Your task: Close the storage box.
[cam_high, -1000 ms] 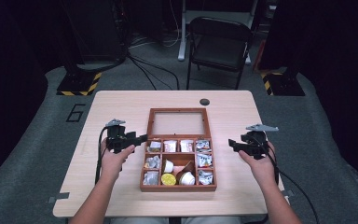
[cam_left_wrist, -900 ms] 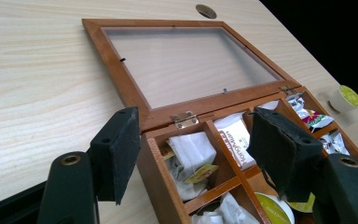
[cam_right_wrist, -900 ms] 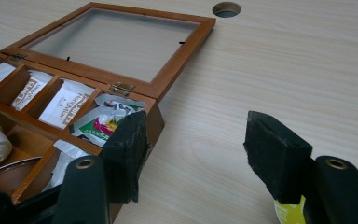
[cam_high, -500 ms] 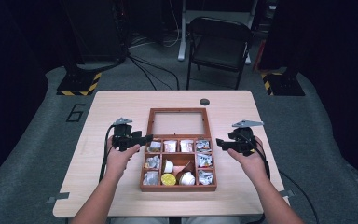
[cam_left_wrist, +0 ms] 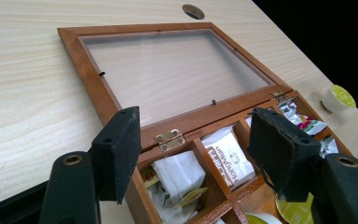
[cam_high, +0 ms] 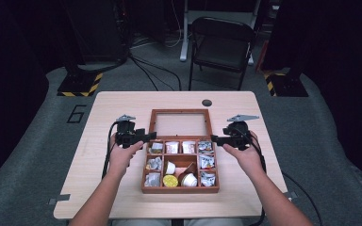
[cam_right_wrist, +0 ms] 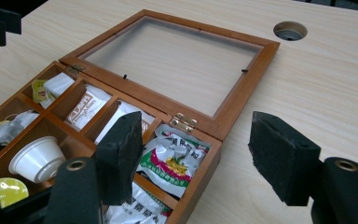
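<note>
Tabletop (cam_high: 113, 188) of pale wood carries a brown wooden box (cam_high: 179, 189) at its centre, near the person's edge. Box lid (cam_high: 179, 112), a wood frame w/ a clear pane, is swung fully open and lies flat on the tabletop on the far side, joined to the box by two small brass hinges (cam_left_wrist: 170, 138). Box w/ lid makes a long rectangle whose long axis runs away from the person; the open side faces up. Inside, wooden dividers make a grid of compartments: far row holds paper tea sachets (cam_left_wrist: 223, 156), right column holds crinkly foil packets (cam_right_wrist: 175, 161), near part holds a white pod (cam_right_wrist: 37, 157) and a yellow-topped pod (cam_high: 170, 181).

Both forearms come in from the near edge, hands level at either side of the box's far row, each tool pointing inward toward the other. Left tool (cam_high: 147, 137) sits just beside the box's left wall by the hinge line; jaws partly apart, nothing between the pads, which straddle the box corner w/o pressing. Right tool (cam_high: 215, 140) hangs just at the box's right wall; jaws have just been opening, stand moderately wide, nothing gripped.
</note>
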`<action>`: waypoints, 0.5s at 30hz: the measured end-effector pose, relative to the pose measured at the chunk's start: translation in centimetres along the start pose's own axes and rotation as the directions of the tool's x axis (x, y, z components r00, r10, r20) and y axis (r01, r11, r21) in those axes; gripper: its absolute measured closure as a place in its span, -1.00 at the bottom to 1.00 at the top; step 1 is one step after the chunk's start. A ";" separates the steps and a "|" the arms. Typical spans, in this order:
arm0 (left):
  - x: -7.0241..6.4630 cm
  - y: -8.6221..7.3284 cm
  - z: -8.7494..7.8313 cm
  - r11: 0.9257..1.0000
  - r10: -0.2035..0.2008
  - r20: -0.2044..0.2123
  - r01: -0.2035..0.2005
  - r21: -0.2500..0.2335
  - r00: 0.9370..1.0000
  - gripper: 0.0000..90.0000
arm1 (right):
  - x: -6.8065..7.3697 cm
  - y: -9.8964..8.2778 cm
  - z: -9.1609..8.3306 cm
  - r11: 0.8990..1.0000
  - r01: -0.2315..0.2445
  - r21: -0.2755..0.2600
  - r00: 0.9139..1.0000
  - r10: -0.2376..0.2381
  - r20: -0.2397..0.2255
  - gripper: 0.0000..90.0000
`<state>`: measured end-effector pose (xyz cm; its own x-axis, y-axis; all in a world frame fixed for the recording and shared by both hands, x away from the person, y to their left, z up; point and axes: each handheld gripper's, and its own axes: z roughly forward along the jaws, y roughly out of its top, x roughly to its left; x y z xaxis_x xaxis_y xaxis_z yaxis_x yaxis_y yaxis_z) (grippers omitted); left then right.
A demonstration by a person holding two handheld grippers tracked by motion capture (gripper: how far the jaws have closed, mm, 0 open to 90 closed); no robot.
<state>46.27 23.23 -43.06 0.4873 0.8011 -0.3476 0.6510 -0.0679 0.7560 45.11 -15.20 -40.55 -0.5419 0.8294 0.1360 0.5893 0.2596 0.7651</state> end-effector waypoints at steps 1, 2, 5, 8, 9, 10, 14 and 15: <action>0.0 0.0 0.1 1.000 0.003 -0.003 -0.003 0.005 1.000 -0.23 | 0.0 0.2 0.0 1.000 -0.005 -0.004 1.000 0.005 0.002 -0.23; 0.0 0.1 0.1 1.000 0.005 -0.006 -0.005 0.012 1.000 -0.23 | -0.1 0.3 0.1 1.000 0.001 -0.009 1.000 -0.001 0.001 -0.23; 0.2 0.2 0.1 1.000 0.007 -0.010 -0.007 0.001 1.000 -0.22 | -0.3 0.6 0.1 1.000 -0.006 -0.006 1.000 0.006 -0.007 -0.23; 0.5 0.3 0.3 1.000 -0.023 -0.008 0.023 0.003 1.000 -0.22 | -0.6 0.8 0.4 1.000 -0.014 -0.004 1.000 0.014 -0.020 -0.22; 0.7 0.3 0.4 1.000 -0.023 -0.010 0.023 0.006 1.000 -0.22 | -0.7 0.9 0.5 1.000 -0.023 0.002 1.000 0.023 -0.020 -0.22; 0.9 0.3 0.6 1.000 -0.020 -0.014 0.020 0.006 1.000 -0.21 | -0.9 1.0 0.7 1.000 -0.014 -0.002 1.000 0.014 -0.017 -0.22; 1.8 0.2 1.5 0.999 -0.032 -0.022 0.032 0.035 0.999 -0.18 | -1.4 1.1 1.6 1.000 -0.028 -0.005 1.000 0.028 -0.008 -0.22; 1.9 0.2 1.8 0.999 -0.037 -0.027 0.038 0.039 0.999 -0.18 | -1.6 1.1 1.9 1.000 -0.026 -0.004 1.000 0.026 -0.002 -0.22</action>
<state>48.33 23.67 -44.57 0.4472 0.8187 -0.3601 0.6913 -0.0610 0.7200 47.74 -15.27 -41.12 -0.5271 0.8352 0.1570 0.6009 0.2357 0.7638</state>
